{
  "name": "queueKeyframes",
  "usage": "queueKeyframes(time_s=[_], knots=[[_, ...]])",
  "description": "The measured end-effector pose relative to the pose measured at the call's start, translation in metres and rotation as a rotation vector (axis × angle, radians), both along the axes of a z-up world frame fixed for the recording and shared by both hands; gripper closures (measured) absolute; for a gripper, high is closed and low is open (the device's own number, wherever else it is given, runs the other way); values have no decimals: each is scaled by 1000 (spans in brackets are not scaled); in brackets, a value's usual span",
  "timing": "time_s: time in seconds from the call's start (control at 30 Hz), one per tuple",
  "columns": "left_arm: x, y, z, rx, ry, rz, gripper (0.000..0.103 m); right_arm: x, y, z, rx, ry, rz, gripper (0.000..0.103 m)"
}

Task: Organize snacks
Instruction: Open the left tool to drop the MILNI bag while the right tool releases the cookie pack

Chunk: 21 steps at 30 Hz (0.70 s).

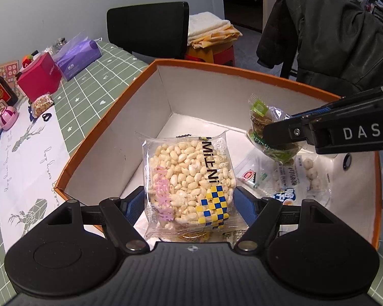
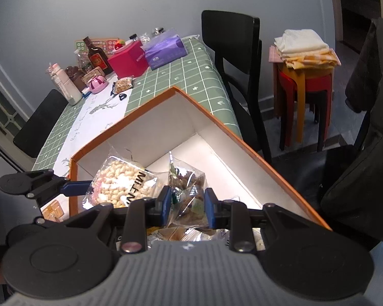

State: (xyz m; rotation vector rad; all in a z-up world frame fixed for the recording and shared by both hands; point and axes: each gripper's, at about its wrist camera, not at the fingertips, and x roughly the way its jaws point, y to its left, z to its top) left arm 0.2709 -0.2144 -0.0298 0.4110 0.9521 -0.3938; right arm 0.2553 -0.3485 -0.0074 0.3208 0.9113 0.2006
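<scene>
An orange-rimmed white box (image 1: 163,94) sits on the green checked table; it also shows in the right wrist view (image 2: 217,137). My left gripper (image 1: 189,204) is shut on a clear puffed-rice cake packet (image 1: 189,176) and holds it over the box's near left part. My right gripper (image 2: 187,207) is shut on a small clear packet with green print (image 2: 187,188), held above the box; from the left wrist view that packet (image 1: 263,127) hangs at the box's right. Other snack packets (image 1: 306,176) lie on the box floor.
A small nut packet (image 1: 42,104) lies on the table left of the box, near a red box (image 1: 39,76), a purple tissue pack (image 1: 78,57), a dark bottle (image 1: 0,89) and a pink item (image 1: 7,117). Black chairs (image 2: 232,58) and stacked stools (image 2: 303,94) stand beyond.
</scene>
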Motion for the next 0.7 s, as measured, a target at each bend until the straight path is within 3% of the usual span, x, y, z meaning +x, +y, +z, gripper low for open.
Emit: queueKeyframes(time_s=[0.2,0.3,0.37,0.7], knots=[[6,2,-8,14,17,11,17,8,10,-8,-30,11,-41,76],[6,2,-12,26,25,8,17,8,9,-11,-6,2,-54,67],[5,1,-12,33,19,1,12,8,6,-9,13,-7,-70,67],[4,3,-7,-9,21,4,8,6,6,-6,35,-22,-70,66]])
